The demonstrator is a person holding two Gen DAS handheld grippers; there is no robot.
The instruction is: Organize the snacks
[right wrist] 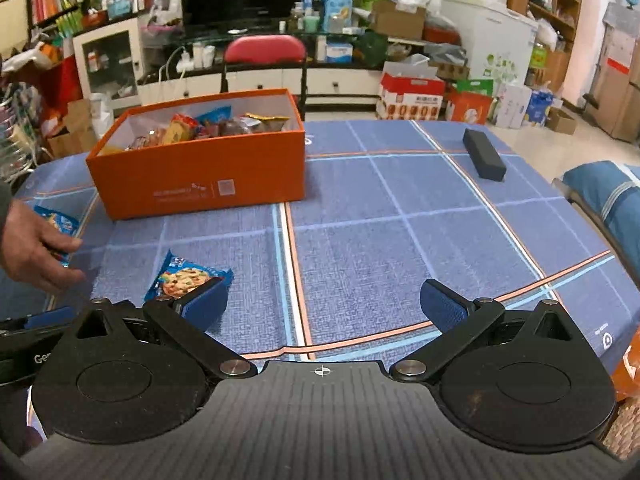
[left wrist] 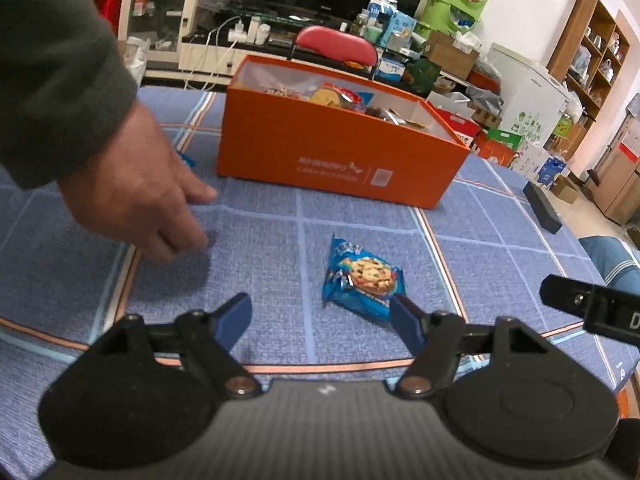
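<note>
A blue cookie packet (left wrist: 362,276) lies on the blue tablecloth just ahead of my open, empty left gripper (left wrist: 320,318); its right finger pad (left wrist: 408,322) is beside the packet's near corner. It also shows in the right wrist view (right wrist: 186,276), left of my open, empty right gripper (right wrist: 324,304). An open orange box (left wrist: 340,152) holding several snacks stands behind it, also seen in the right wrist view (right wrist: 200,176). A second blue packet (right wrist: 56,222) lies at the far left, partly hidden by a bare hand (right wrist: 34,246).
The bare hand (left wrist: 136,196) reaches over the cloth at the left. A black bar-shaped case (right wrist: 483,159) lies at the table's far right. A red chair (right wrist: 264,50) stands behind the table. A blue cushion (right wrist: 608,196) sits off the right edge.
</note>
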